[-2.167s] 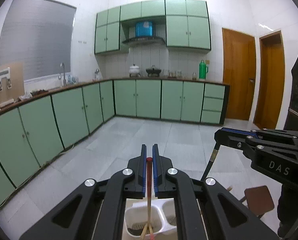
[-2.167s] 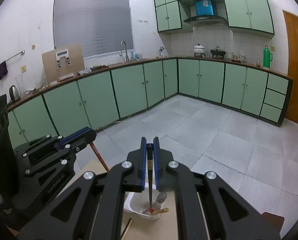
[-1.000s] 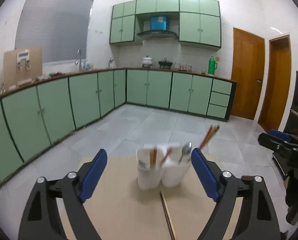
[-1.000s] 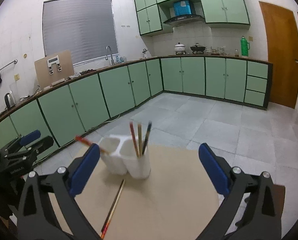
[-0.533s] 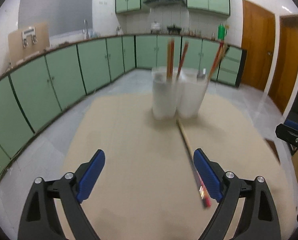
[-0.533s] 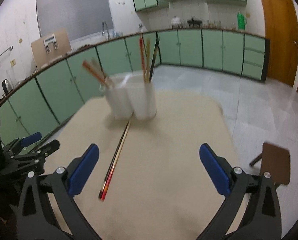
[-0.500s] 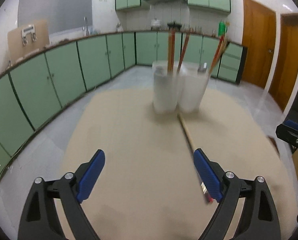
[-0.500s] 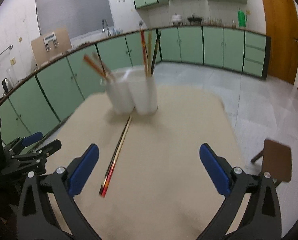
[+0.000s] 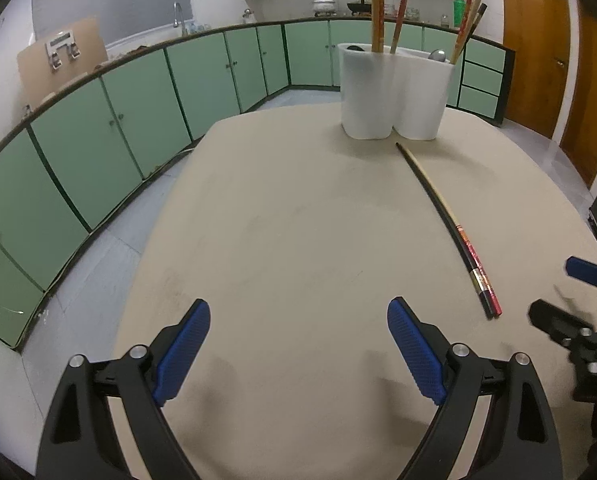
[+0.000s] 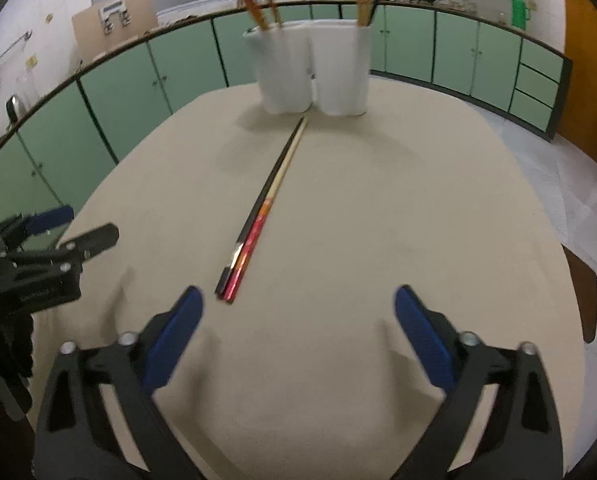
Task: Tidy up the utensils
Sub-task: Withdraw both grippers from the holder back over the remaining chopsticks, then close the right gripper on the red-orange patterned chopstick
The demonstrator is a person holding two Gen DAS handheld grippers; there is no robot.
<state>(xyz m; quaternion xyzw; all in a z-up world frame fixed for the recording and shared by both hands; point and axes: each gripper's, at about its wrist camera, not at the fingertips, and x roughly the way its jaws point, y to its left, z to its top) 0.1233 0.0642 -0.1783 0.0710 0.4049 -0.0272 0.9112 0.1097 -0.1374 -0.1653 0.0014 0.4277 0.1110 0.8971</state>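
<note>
Resting on table [image 9: 282,208]: 2 chopsticks [image 9: 450,220], side by side.
Holder [image 9: 394,92]: held upright chopsticks.
Left gripper [image 9: 298,344]: fingers apart, empty.
Right gripper [image 10: 296,332]: fingers apart, just narrowing, empty.

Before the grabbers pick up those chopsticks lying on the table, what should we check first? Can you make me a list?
1. Chopsticks lie flat on the table, side by side, nothing on them: ok.
2. Right gripper empty; its jaws have just been closing slightly but stand wide: ok.
3. Left gripper open and empty: ok.
4. Chopsticks between the right gripper's fingers: not ok, they end just left of centre.
5. White holder upright: ok.
6. Room left inside holder: cannot tell.
</note>
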